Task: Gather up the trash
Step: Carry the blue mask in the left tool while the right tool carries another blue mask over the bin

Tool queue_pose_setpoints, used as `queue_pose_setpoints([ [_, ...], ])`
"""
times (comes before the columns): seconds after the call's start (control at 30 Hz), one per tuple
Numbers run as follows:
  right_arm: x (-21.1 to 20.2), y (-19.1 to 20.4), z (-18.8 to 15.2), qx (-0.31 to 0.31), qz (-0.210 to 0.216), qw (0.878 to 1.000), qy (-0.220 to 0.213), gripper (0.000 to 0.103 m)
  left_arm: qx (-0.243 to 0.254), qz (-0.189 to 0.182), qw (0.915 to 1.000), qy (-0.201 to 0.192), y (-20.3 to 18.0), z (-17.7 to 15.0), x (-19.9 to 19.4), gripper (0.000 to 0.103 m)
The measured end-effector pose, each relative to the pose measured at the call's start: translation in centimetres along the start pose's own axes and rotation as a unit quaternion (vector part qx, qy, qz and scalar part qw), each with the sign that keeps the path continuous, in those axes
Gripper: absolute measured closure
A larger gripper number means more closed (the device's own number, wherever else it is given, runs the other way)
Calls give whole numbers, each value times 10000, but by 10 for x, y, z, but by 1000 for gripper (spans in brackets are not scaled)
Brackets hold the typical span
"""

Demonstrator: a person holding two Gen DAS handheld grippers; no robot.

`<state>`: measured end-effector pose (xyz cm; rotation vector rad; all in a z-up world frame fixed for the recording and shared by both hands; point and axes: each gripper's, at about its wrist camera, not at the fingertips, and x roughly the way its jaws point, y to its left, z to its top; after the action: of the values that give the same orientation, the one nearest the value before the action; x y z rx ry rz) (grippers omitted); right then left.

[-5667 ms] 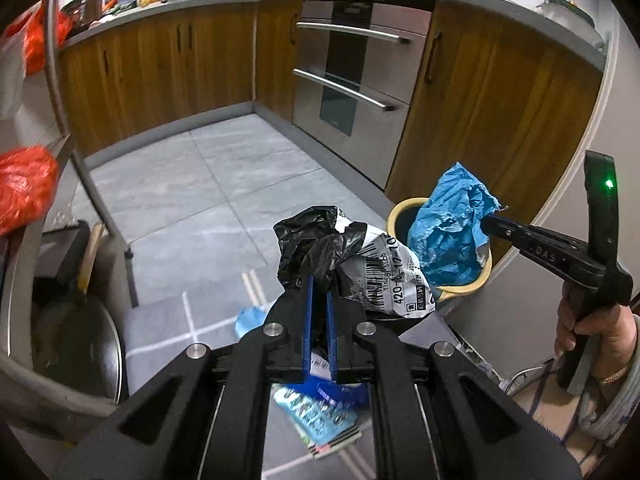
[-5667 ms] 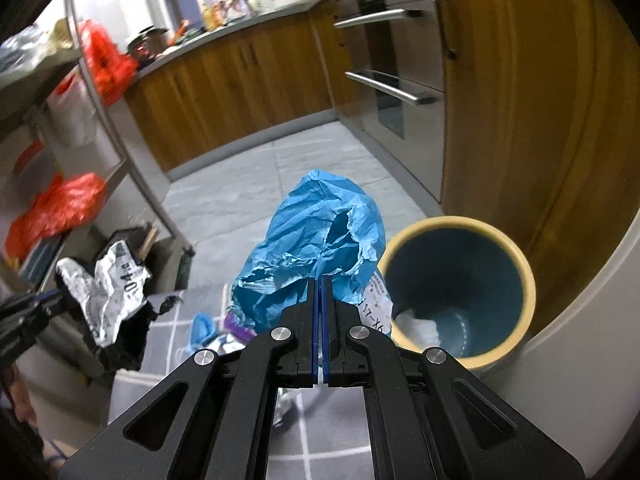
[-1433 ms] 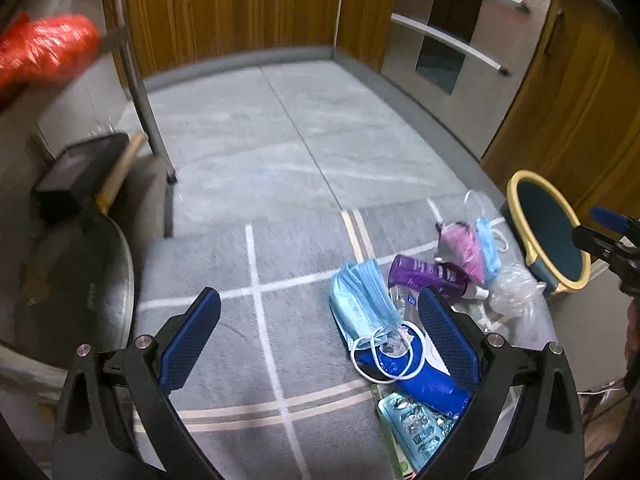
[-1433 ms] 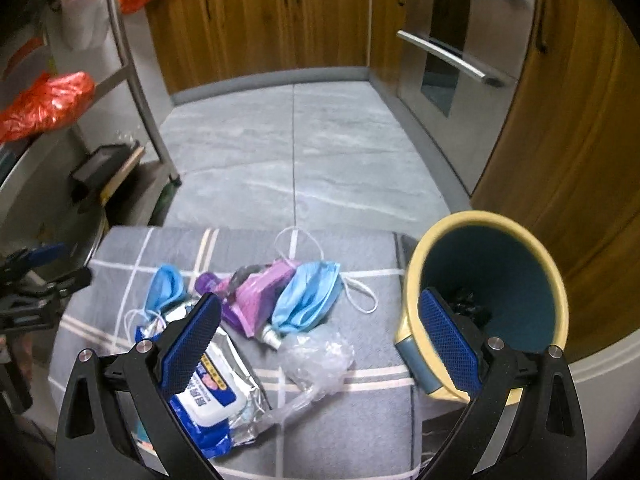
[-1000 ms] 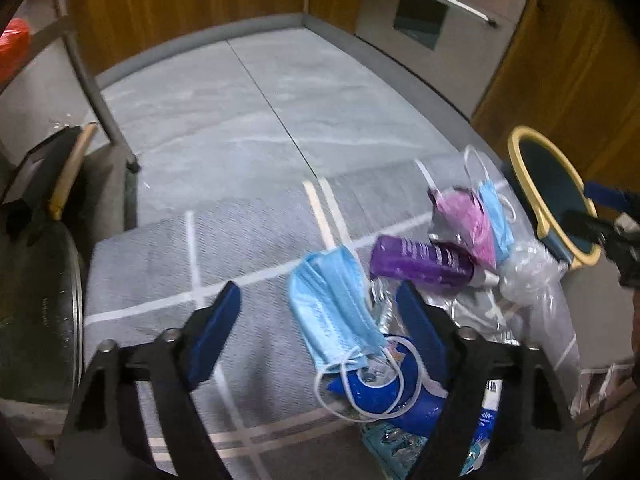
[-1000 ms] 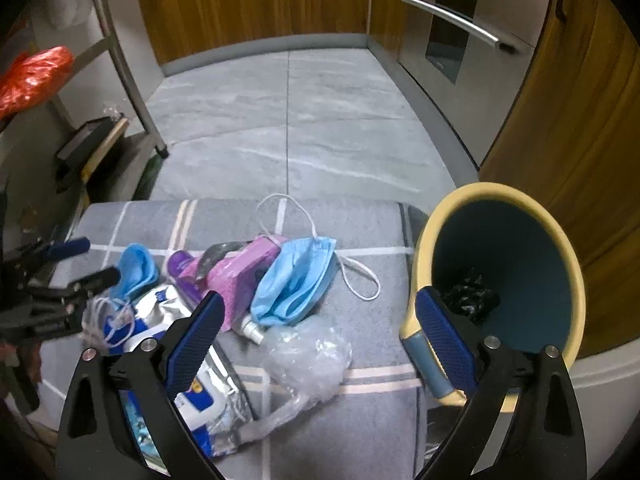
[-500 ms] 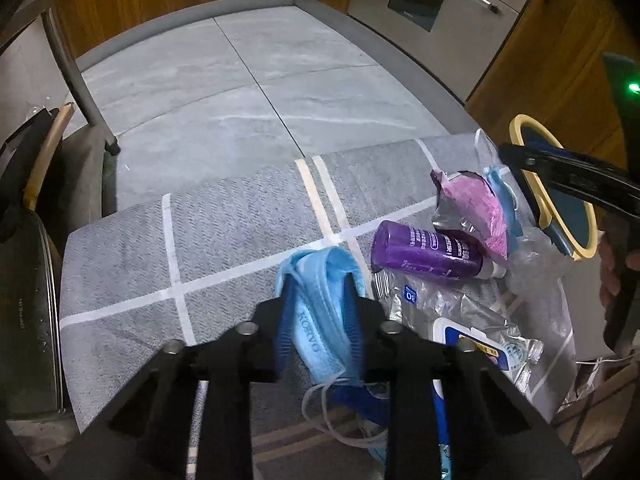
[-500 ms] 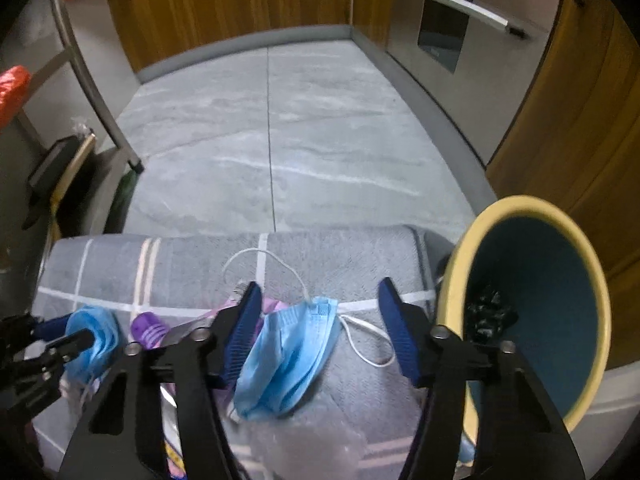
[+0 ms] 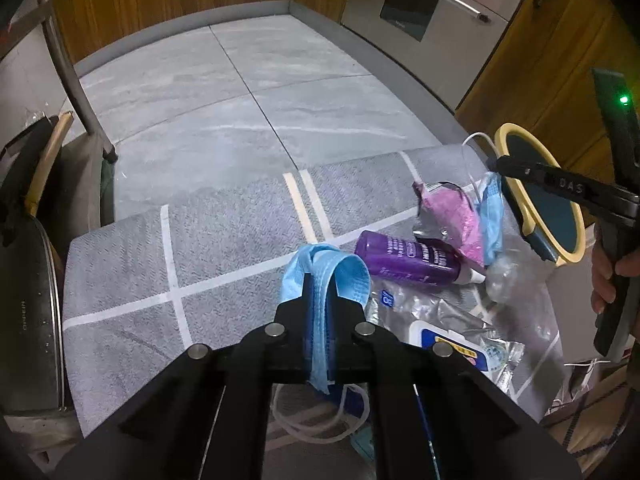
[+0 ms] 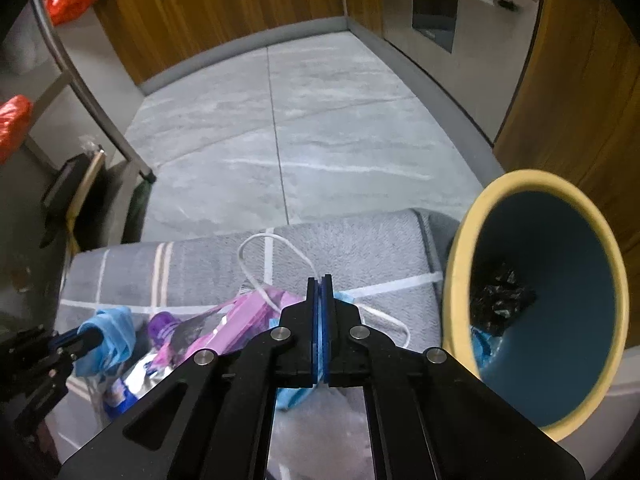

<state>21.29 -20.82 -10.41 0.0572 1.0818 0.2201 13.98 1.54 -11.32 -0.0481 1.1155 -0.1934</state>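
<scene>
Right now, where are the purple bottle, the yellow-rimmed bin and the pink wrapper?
purple bottle (image 9: 408,260), left wrist view, middle of its body
yellow-rimmed bin (image 10: 460,248), right wrist view, left rim
pink wrapper (image 9: 452,216), left wrist view, crumpled middle

A crumpled blue face mask (image 9: 320,280) stands folded between the closed jaws of the left gripper (image 9: 319,300), its white ear loops trailing below. A second blue mask (image 10: 294,394) is pinched in the right gripper (image 10: 319,300), with one white loop (image 10: 272,256) arched over the grey mat (image 9: 224,240). Between them on the mat lie a purple bottle (image 9: 408,260) on its side, a crumpled pink wrapper (image 9: 452,216), clear plastic film (image 9: 436,312) and a blue-and-white packet (image 9: 456,348). The blue bin with a yellow rim (image 10: 472,248) stands just beside the mat's right edge, black and blue scraps (image 10: 500,288) at its bottom.
</scene>
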Motion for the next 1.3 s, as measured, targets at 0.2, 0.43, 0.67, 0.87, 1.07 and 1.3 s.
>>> queue_pose_setpoints([
  [0.2, -40, 1, -1, -26, 229, 9992, -338, 101, -50, 55, 9998, -183, -2, -5, -23, 98],
  [0.43, -84, 6, -7, -156, 262, 9968, -733, 101, -96, 147, 9985, -526, -8, -13, -58, 98],
  [0.67, -126, 9, -23, -270, 296, 9931, -1100, 101, 162, 265, 9965, -779, -24, -26, -87, 98],
  [0.87, -150, 8, -38, -192, 410, 9913, -1233, 101, 345, 222, 9949, -919, -37, -32, -98, 98],
  [1.07, -158, -2, -38, -70, 359, 9904, -1333, 101, 314, 53, 9947, -974, -57, -29, -102, 98],
  [1.3, -161, -26, -28, 298, 309, 9893, -1391, 101, 110, -322, 9941, -1028, -90, -14, -99, 98],
])
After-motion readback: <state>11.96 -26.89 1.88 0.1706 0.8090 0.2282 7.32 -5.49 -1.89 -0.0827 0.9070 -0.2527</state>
